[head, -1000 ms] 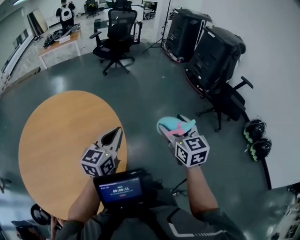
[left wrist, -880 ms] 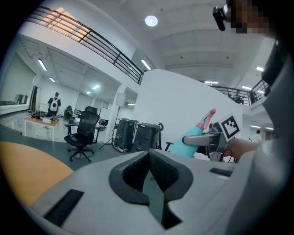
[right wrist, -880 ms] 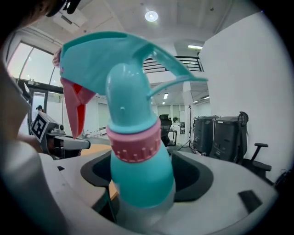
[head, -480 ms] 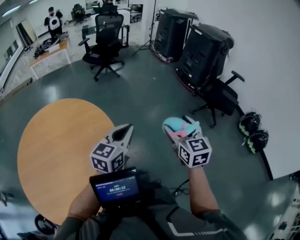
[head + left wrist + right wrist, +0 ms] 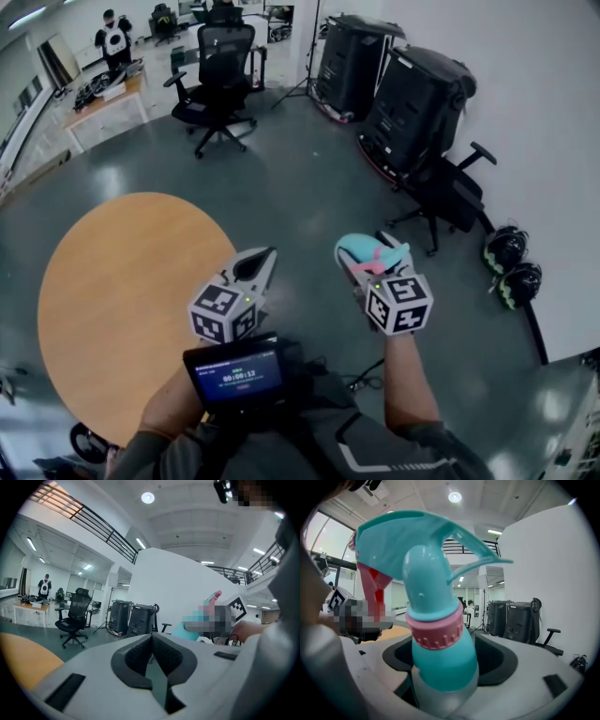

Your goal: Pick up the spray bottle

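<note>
Digits on the chest screen (image 5: 236, 376) look like a timer but are too small to read surely. The right claw (image 5: 380, 265) pinches the teal spray bottle (image 5: 436, 663) by its body, above the floor (image 5: 300, 178) beside the round table (image 5: 103, 281). The bottle's long axis follows the claw, head away from the person, pink trigger toward the left claw (image 5: 152, 653), which is pressed together.

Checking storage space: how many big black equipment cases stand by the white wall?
2. The far case stands toward the back of the room; the near case is beside it, just behind an office chair. Others may sit outside the view.
</note>
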